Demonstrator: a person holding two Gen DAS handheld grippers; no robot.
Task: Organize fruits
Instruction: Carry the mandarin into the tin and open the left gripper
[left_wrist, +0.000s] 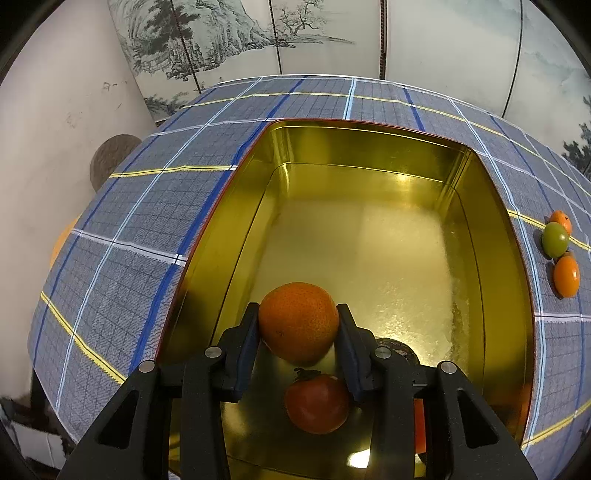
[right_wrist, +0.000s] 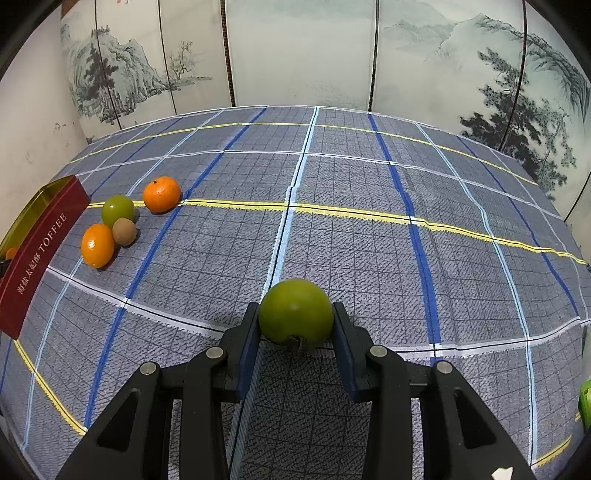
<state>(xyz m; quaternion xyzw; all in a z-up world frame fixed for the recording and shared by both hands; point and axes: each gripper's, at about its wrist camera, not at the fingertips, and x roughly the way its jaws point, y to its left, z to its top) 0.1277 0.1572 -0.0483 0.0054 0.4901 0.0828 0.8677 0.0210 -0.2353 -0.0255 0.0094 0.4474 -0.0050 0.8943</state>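
Lying loose on the cloth (right_wrist: 332, 236): two oranges (right_wrist: 161, 194), one kiwi (right_wrist: 124, 231).

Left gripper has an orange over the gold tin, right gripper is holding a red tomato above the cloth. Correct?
Not quite. The right gripper holds a green fruit, not a red tomato; the right wrist view shows it above the checked cloth. The rest stands: the left gripper holds an orange over the gold tin.
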